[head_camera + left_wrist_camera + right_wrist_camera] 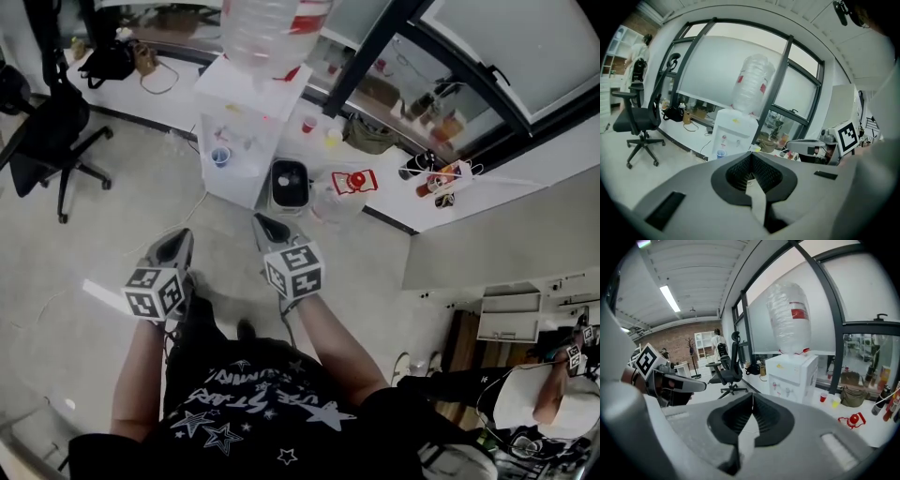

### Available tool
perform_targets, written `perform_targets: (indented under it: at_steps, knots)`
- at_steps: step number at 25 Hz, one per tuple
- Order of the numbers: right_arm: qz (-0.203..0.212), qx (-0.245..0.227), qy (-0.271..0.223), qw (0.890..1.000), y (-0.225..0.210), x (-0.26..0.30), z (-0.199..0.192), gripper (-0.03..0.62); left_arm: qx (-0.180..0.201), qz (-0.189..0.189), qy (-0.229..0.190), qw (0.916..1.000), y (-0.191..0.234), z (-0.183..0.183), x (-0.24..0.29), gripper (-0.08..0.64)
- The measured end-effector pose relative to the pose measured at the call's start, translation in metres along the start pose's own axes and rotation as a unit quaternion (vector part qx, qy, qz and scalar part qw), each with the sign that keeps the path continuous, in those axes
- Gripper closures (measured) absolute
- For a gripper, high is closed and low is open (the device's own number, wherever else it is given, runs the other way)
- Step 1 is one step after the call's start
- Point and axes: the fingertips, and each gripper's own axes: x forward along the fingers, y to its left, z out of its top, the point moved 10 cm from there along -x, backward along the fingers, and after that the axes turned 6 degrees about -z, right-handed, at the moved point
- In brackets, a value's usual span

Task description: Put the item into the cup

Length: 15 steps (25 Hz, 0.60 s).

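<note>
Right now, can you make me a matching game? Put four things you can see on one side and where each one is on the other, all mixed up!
Things:
1. small blue plastic cup
2. small red plastic cup
3. black wheeled office chair
4. big clear plastic water bottle

Places:
A. on top of the white water dispenser
B. on the grey floor
C. under the dispenser's taps
D. on the white window ledge, beside a small yellow cup

Pairs: 1-C, 2-D, 3-B, 4-A.
</note>
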Motion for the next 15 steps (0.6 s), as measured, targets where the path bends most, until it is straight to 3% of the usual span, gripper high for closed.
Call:
perform_targets:
  at_steps: [15]
  knots:
    - [0.031,-0.020,-0.019,0.999,0.013,-0.070,-0.020,0.590,0.015,0.033,-0.043,0.9984,-0.069,-0.027,-0.056,0.555]
